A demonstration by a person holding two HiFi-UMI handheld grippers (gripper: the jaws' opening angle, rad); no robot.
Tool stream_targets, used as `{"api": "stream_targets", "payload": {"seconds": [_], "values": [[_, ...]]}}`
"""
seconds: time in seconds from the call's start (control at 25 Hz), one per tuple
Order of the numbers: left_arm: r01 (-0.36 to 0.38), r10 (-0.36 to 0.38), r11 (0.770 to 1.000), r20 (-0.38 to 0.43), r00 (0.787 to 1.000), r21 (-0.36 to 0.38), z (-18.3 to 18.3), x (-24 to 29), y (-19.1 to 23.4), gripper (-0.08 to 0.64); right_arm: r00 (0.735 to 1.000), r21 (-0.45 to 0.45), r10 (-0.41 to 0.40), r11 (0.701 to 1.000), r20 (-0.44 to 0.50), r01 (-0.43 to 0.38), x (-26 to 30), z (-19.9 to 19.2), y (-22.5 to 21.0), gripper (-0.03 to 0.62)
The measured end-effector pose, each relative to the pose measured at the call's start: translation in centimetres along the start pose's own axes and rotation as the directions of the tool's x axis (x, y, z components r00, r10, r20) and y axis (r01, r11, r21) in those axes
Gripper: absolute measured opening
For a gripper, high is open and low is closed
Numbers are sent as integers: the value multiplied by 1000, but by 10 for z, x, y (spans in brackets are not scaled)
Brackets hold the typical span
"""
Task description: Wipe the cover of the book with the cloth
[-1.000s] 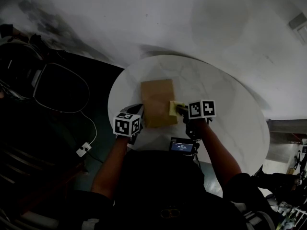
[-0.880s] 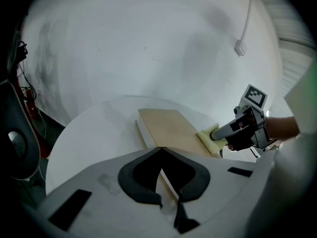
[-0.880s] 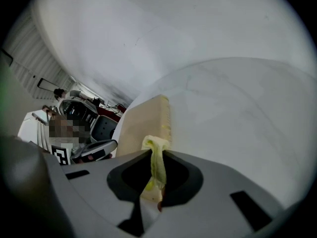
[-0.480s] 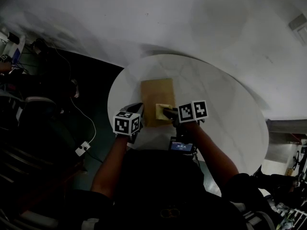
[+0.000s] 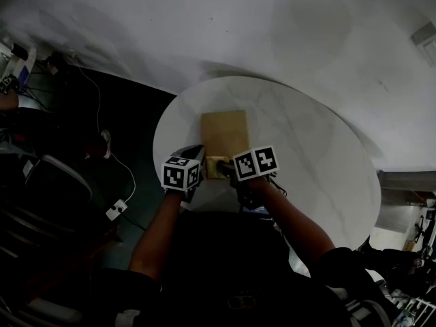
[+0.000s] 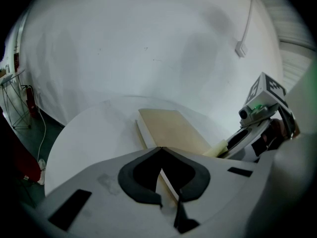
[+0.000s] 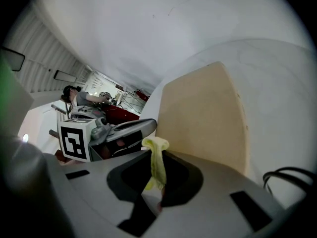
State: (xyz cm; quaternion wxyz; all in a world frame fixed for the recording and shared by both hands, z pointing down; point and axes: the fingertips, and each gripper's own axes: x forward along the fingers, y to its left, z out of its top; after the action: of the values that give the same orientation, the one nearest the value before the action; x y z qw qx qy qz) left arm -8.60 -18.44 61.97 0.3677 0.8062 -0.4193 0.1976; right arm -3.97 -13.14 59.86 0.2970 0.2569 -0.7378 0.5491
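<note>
**Q:** Where is the cloth, and how is your right tool (image 7: pixel 157 175) set?

**A:** It is clamped on the yellow cloth (image 7: pixel 155 163), at the near edge of the book (image 5: pixel 225 131). The book lies flat on the desk (image 5: pixel 320 162). This grip probably lets you drag the cloth over the cover.

**Q:** And your left tool (image 6: pixel 161 150)?

**A:** Its jaws meet tip to tip, with nothing visibly between them. They sit at the book's near left corner, probably to steady it.

A lab or recording workroom.
A round white table (image 5: pixel 320 182) stands against a bare white wall (image 5: pixel 204 26). Loose cables (image 5: pixel 121 172) and a white plug box (image 5: pixel 113 212) lie on the dark floor at left. At the right gripper view's left, a person (image 7: pixel 79 99) sits amid cluttered equipment.
</note>
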Motion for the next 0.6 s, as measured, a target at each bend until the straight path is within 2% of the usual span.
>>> {"api": "stream_targets", "payload": {"seconds": [0.24,0.6], "values": [[-2,2,1000,-1,1000,2,0,1,0,3,999,-39,-35,999,-28,34,10,-9,1,87],[-3,3,1000,0,1000,3,0,0,0,3,996,-72,-93,993,-8,92,16,-11,-7,87]]}}
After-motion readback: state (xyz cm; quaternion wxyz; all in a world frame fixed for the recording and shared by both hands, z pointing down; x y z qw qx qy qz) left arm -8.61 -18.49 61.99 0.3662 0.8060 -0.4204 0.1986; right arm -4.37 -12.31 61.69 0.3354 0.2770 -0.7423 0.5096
